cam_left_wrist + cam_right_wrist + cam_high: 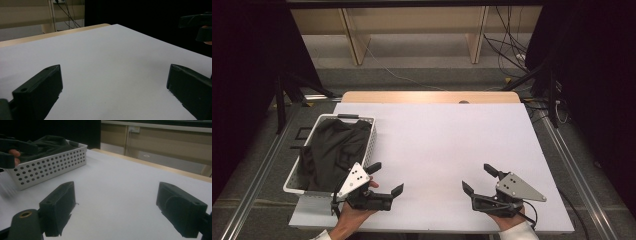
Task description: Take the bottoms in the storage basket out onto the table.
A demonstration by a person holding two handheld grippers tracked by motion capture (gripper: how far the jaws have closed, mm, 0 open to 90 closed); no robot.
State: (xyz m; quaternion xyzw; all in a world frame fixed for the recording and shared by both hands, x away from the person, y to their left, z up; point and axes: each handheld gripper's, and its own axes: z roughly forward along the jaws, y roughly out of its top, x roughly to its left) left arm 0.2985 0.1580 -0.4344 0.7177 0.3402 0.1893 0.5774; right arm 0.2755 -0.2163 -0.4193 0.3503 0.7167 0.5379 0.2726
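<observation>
At the table's left edge stands a white perforated basket (371, 142) with dark clothing (332, 150) heaped inside. Just beside its near right corner, the left gripper (386, 179) rests with jaws spread wide, nothing between them. Well apart, at near right, the right gripper (477, 179) gapes equally wide on the white tabletop (437, 140).

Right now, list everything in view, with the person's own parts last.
basket: one, white, perforated, at the table's left edge.
dark cloth: one heap, black, inside the basket.
table: one, white top, wooden strip at the far edge.
cables: several, black, on the floor beyond the table.
left claw: one, black, open, near edge beside the basket.
right claw: one, black, open, near edge at right.
hands: two, holding the claws.
</observation>
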